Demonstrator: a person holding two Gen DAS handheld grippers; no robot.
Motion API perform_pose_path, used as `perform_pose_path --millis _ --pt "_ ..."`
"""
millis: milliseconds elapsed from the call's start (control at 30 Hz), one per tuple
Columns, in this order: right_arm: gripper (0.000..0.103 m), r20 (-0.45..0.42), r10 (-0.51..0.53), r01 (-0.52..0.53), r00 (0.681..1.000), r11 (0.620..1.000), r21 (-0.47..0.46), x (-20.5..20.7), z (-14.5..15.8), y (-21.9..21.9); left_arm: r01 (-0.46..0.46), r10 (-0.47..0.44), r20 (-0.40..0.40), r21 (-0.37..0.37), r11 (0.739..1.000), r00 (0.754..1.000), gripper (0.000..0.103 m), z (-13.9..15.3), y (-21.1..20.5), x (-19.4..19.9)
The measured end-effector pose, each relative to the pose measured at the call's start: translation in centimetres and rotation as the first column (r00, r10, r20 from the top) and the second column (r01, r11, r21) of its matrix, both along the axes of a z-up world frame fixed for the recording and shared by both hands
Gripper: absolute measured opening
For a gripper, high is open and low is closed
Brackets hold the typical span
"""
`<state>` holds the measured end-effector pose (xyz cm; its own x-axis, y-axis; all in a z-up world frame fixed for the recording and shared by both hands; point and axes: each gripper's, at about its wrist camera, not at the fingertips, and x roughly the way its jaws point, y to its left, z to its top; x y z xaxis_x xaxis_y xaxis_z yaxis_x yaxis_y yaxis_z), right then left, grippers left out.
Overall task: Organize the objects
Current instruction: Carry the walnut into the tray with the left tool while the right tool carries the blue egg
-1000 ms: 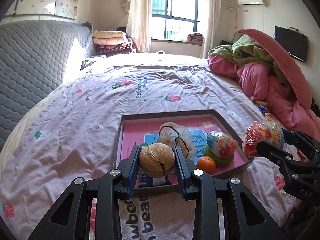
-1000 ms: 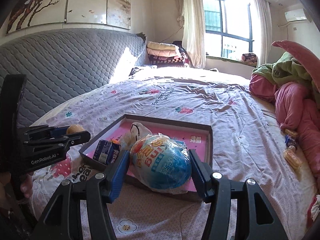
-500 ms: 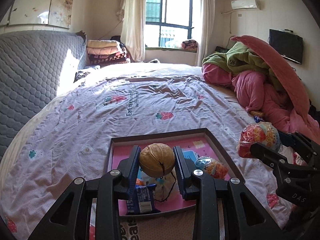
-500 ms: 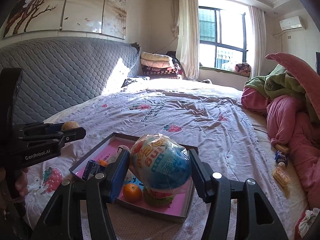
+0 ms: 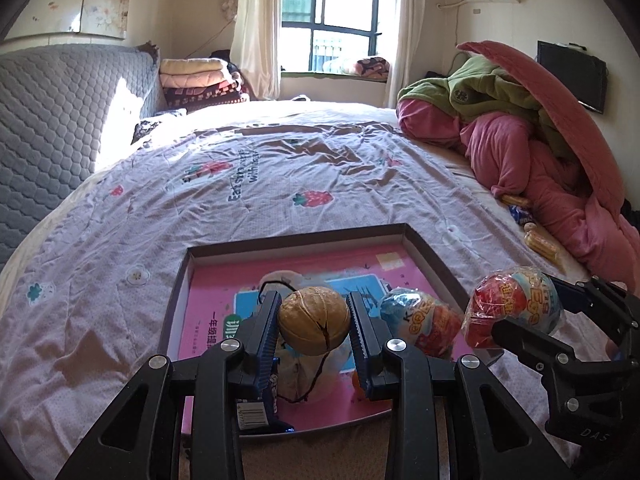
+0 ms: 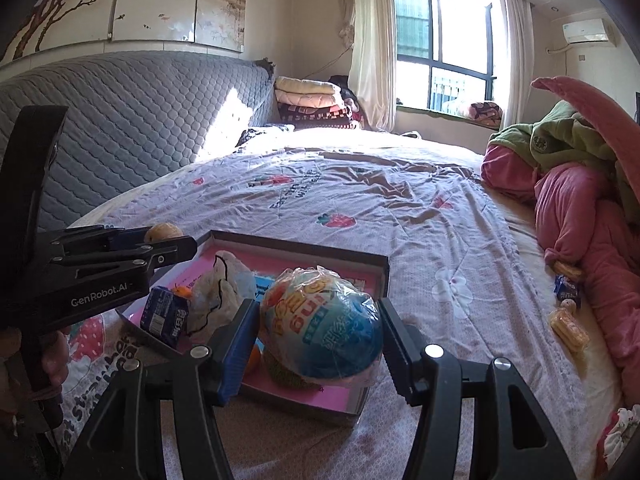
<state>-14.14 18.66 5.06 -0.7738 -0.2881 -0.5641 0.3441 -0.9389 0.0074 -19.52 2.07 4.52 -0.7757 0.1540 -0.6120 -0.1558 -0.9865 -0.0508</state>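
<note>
Walnut and wrapped egg held over the tray
A walnut (image 5: 313, 321) is clamped by the left gripper (image 5: 313, 326), a wrapped egg (image 6: 322, 322) by the right gripper (image 6: 320, 330), above the tray (image 5: 424, 245) on the bed (image 5: 280, 168)

We saw a rough-shelled walnut (image 5: 314, 320), a toy egg (image 6: 324, 328) in glossy crinkled plastic wrap, a matt cardboard tray (image 5: 424, 244), soft printed cloth bedsheet (image 5: 280, 184), and a quilted fabric headboard (image 6: 132, 128).

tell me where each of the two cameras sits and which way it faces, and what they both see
Left wrist: sits behind the left gripper, looking down the bed toward the window; jaws clamp a walnut over the pink tray; right gripper at right.
Right wrist: sits behind the right gripper, facing likewise; jaws grip a wrapped toy egg; left gripper and a hand at left.
Shared: tray, both held things, window.
</note>
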Motion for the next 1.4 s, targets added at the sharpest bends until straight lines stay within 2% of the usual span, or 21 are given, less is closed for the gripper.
perform_pose_path --millis 200,567,1400 --pt "0.059 0.063 0.019 -0.019 0.998 1.0 -0.004 -0.1 -1.9 -0.4 -0.009 0.009 0.041 0.002 1.0 0.999 0.034 -2.6 -0.4 -0.3" --pt "0.059 0.117 0.032 -0.034 0.993 0.999 0.02 -0.7 -3.6 -1.0 -0.006 0.006 0.067 0.003 1.0 0.998 0.034 -4.7 -0.1 -1.0" --pt "0.059 0.136 -0.001 -0.007 0.991 0.998 0.055 -2.5 -5.2 -1.5 -0.005 0.005 0.071 0.0 1.0 0.997 0.034 -5.7 0.5 -2.7"
